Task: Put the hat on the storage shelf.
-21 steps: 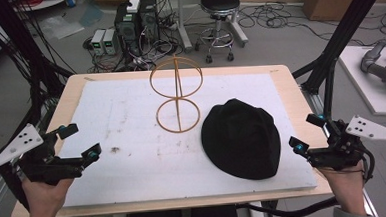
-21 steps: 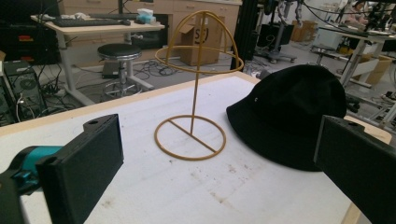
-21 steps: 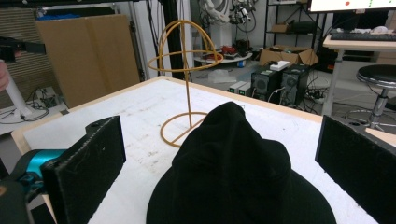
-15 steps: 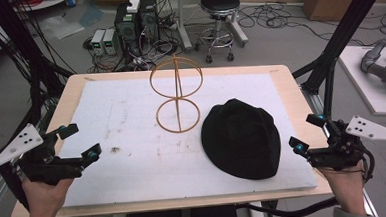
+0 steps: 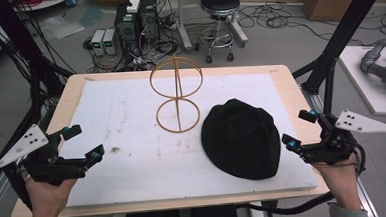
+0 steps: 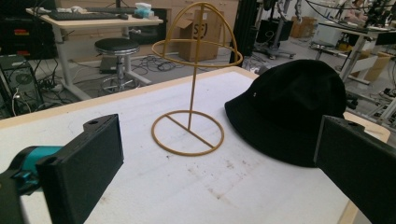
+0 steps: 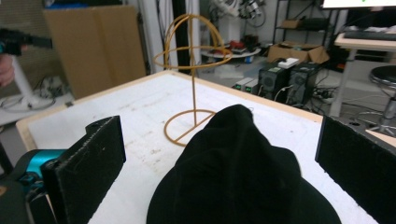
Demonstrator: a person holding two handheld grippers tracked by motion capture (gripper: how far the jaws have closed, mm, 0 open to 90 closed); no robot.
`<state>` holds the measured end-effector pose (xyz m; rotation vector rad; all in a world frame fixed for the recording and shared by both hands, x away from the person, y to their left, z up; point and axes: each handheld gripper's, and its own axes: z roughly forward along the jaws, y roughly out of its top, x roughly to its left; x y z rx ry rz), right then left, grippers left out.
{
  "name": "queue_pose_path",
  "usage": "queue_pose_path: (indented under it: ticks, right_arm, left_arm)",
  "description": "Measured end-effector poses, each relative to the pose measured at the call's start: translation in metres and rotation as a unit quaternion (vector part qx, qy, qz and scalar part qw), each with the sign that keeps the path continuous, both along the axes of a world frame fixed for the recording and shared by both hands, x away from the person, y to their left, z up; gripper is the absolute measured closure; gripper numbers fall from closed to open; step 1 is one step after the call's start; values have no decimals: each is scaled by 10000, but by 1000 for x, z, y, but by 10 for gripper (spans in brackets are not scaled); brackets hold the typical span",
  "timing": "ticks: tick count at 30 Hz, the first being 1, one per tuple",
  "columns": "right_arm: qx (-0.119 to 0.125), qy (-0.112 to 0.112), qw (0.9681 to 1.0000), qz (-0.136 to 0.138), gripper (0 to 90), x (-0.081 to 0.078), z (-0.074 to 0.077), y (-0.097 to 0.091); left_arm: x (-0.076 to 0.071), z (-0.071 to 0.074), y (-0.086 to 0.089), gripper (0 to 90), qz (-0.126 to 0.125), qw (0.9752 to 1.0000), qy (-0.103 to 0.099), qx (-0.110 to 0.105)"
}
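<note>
So the black hat (image 5: 242, 138) is lying flat on the white tabletop (image 5: 121, 117), right-of-centre, with the gold wire hat stand (image 5: 177, 97) upright just beside it on its far-left side, close but apart as far as I can tell. What matters here is who's nearer: the right tool (image 5: 298, 131) sits just off the hat's right edge, jaws spread wide with nothing between them, and in the right gripper view the hat (image 7: 243, 172) is dead ahead between the jaws with the stand (image 7: 192, 74) straight behind it. The left tool (image 5: 83, 143) is also wide open and empty, but it's well apart from the hat, across a bare stretch of tabletop. My guess is the right hand goes in for the brim, then lifts it forward and left toward the stand's dome.
</note>
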<state>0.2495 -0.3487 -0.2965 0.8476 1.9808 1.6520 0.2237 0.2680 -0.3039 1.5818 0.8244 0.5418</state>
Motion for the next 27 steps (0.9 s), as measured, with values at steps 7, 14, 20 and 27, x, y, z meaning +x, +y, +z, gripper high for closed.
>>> queue_pose_path:
  ticks: [7,14,20,27]
  right_arm:
    - [-116,123,9997,159,11,20,-3,8]
    - [-436,296,9979,370,12,48,-8,20]
    - [-584,456,9961,470,11,67,-14,25]
    - [-587,542,9949,617,46,82,-23,30]
  left_arm:
    - [-9,0,6,17,80,10000,-5,-2]
    - [-19,-4,9,17,160,9998,43,73]
    - [-27,-8,9,17,182,9996,80,176]
    - [-33,-11,6,17,160,9994,102,279]
